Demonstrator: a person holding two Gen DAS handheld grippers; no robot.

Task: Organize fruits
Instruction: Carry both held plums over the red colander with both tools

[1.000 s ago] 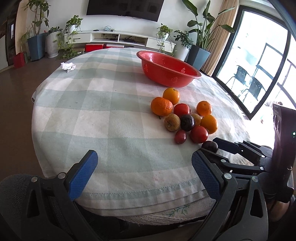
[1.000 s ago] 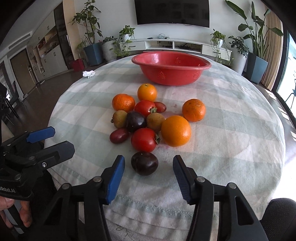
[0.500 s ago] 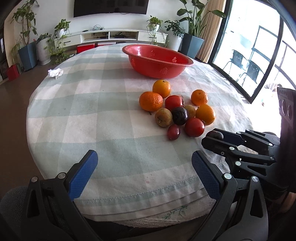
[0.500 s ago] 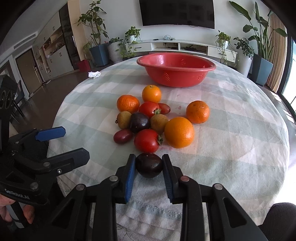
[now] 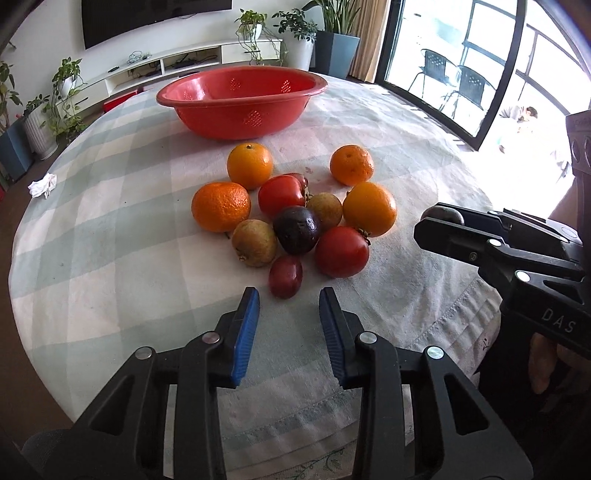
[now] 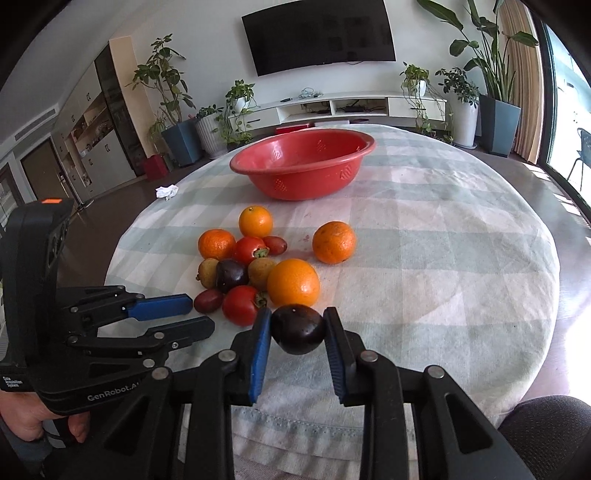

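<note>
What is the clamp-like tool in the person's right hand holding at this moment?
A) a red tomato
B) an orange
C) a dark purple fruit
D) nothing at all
C: in the right wrist view the right gripper has its jaws pressed on both sides of a dark purple fruit, while the oranges and red fruits lie loose on the tablecloth beyond it.

Dark plum (image 5: 441, 213) mostly hidden behind the right gripper (image 5: 437, 221), small red fruit (image 6: 275, 244) half hidden behind a tomato (image 6: 249, 250), possibly a date, television (image 5: 147, 16) cut off by the top edge
</note>
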